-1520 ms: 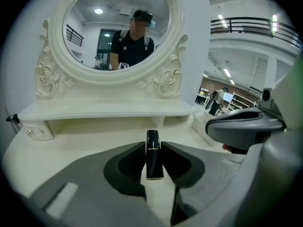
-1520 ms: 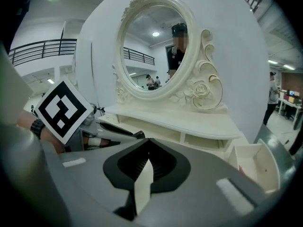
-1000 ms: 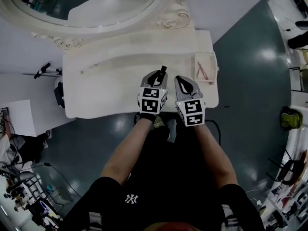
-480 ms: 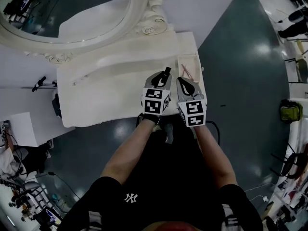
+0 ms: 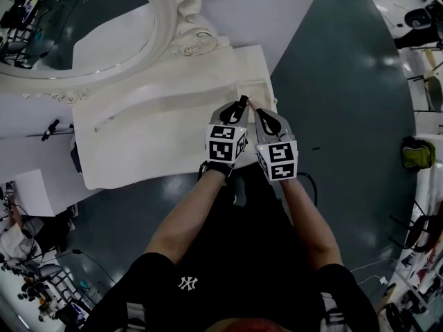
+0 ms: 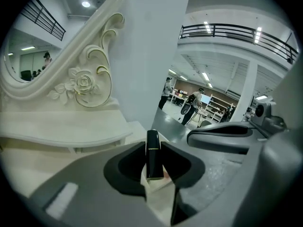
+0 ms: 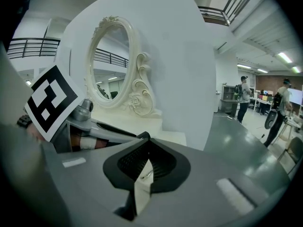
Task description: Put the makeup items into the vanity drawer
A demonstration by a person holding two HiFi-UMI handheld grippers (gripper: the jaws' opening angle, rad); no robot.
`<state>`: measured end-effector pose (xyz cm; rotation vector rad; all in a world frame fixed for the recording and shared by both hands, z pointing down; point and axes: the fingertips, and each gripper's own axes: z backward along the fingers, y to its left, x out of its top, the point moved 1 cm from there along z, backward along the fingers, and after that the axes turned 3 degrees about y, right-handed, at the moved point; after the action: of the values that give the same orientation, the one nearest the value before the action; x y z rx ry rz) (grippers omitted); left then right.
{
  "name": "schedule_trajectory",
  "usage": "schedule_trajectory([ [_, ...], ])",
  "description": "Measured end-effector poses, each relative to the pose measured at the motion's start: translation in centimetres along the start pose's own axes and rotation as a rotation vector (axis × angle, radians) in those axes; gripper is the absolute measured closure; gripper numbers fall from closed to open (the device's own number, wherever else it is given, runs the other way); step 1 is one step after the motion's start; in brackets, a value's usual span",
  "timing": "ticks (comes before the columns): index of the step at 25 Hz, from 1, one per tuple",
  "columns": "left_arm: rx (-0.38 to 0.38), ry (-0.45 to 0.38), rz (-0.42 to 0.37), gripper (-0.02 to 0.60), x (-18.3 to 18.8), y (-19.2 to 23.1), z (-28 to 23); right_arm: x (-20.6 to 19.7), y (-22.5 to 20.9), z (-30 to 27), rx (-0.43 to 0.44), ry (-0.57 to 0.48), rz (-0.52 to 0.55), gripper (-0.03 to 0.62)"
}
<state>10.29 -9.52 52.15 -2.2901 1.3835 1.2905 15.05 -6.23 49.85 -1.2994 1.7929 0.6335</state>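
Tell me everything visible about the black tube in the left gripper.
The black tube is slim, glossy and square-edged, like a lipstick case, with a thin pale line across it. It stands upright, clamped between the jaws of the left gripper, its top poking past them. The head view puts it over the vanity's right end.

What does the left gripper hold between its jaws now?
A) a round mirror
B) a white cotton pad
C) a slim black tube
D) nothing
C: the left gripper view shows the left gripper with its jaws closed on a slim black tube, standing upright between them.
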Motion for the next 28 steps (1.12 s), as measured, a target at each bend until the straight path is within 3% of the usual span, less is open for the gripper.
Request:
schedule_trajectory([
  [15,0.005,0.094,0.032,0.486,-1.0,-1.5,-6.9,-1.4,-6.1,-2.1,0.012,0.043,-0.039,0.569],
  [28,0.010,0.155,0.041,0.483,-2.0,-1.4,-8.7,-1.2,-7.2,-3.5,0.049,0.051,-0.054,0.569],
])
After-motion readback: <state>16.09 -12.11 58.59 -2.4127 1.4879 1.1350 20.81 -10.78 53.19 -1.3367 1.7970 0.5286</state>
